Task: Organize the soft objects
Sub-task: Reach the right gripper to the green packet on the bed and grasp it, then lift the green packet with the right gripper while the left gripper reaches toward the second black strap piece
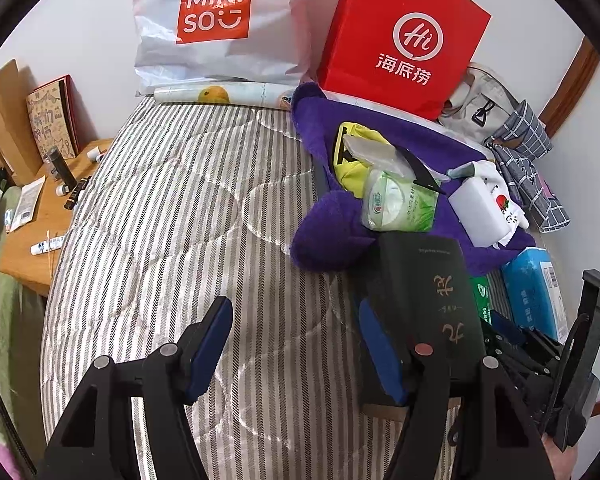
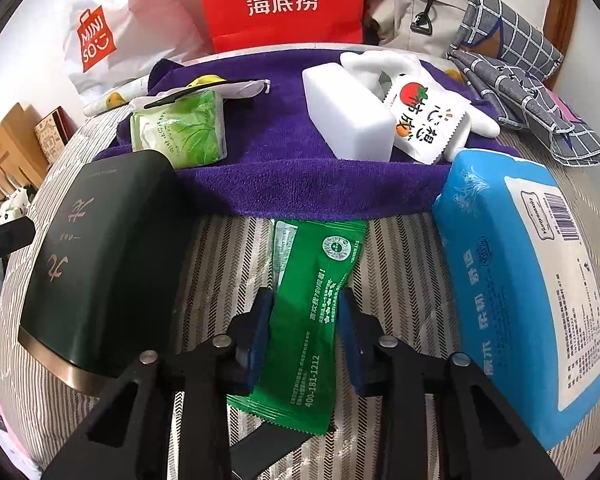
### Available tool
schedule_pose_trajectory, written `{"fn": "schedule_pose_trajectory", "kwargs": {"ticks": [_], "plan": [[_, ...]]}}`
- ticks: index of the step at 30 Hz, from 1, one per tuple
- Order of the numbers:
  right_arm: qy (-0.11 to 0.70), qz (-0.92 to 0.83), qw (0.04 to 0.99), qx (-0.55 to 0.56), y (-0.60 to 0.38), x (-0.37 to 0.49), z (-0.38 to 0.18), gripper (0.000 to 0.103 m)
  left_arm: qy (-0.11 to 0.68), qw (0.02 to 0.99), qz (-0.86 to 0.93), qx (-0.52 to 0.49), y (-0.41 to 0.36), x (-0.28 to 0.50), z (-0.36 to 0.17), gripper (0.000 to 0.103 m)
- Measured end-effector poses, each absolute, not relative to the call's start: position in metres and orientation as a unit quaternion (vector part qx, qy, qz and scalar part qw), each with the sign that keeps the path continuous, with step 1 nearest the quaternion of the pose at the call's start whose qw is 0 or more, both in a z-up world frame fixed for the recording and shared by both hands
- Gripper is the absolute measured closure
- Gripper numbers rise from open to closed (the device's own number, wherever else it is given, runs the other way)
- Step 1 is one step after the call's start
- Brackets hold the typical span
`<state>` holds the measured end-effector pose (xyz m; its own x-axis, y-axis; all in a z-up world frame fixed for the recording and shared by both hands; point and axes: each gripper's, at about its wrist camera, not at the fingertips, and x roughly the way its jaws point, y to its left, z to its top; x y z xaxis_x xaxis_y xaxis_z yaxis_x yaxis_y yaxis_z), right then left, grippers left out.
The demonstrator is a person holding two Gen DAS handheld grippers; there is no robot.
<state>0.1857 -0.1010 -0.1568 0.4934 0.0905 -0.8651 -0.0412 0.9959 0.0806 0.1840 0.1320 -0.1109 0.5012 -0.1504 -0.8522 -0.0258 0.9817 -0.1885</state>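
Right wrist view: the right gripper point(image 2: 304, 332) points steeply down at the bed point(image 2: 400, 256), its jaws drawn fairly close with a green sachet point(image 2: 312, 316) lying flat on the striped cover between them. The blue pads point(image 2: 260, 328) sit at the sachet's two long edges; whether they press on it or only touch I cannot tell. Just left of the sachet lies a dark green box point(image 2: 108, 264) with gold lettering. Just right of it lies a blue tissue pack point(image 2: 516, 280). Beyond the sachet's far end a purple towel point(image 2: 284, 148) is spread across the bed. On the towel rest a green tissue pack point(image 2: 180, 132), a white block point(image 2: 348, 116) and a small white packet with a tomato print point(image 2: 428, 120). Behind the towel stand a red paper bag point(image 2: 280, 4) and a white plastic bag point(image 2: 112, 28), with grey checked cloth point(image 2: 528, 80) at the right.

Left wrist view: the left gripper point(image 1: 296, 352) also tilts down over the bed point(image 1: 172, 208), jaws about half open and holding nothing. Its right finger point(image 1: 380, 356) is just beside the dark green box point(image 1: 424, 300), while bare striped cover lies between the fingers. Farther on lie the purple towel point(image 1: 332, 224) and the green tissue pack point(image 1: 396, 204). A wooden tabletop point(image 1: 56, 216) with small tubes stands beside the bed at the left.
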Motion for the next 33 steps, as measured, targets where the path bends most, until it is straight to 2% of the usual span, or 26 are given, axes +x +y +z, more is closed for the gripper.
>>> {"fn": "schedule_pose_trajectory", "kwargs": {"ticks": [20,33], "plan": [[0.464,0.08,0.881,0.048,-0.132,0.13,-0.112,0.073,0.481,0.874,-0.033,-0.063,0.101,0.132,-0.083,0.039],[0.442,0.117,0.888,0.039,-0.161,0.057,-0.107,0.073,0.487,0.871,-0.035,-0.045,0.059,0.068,-0.101,0.039]]}}
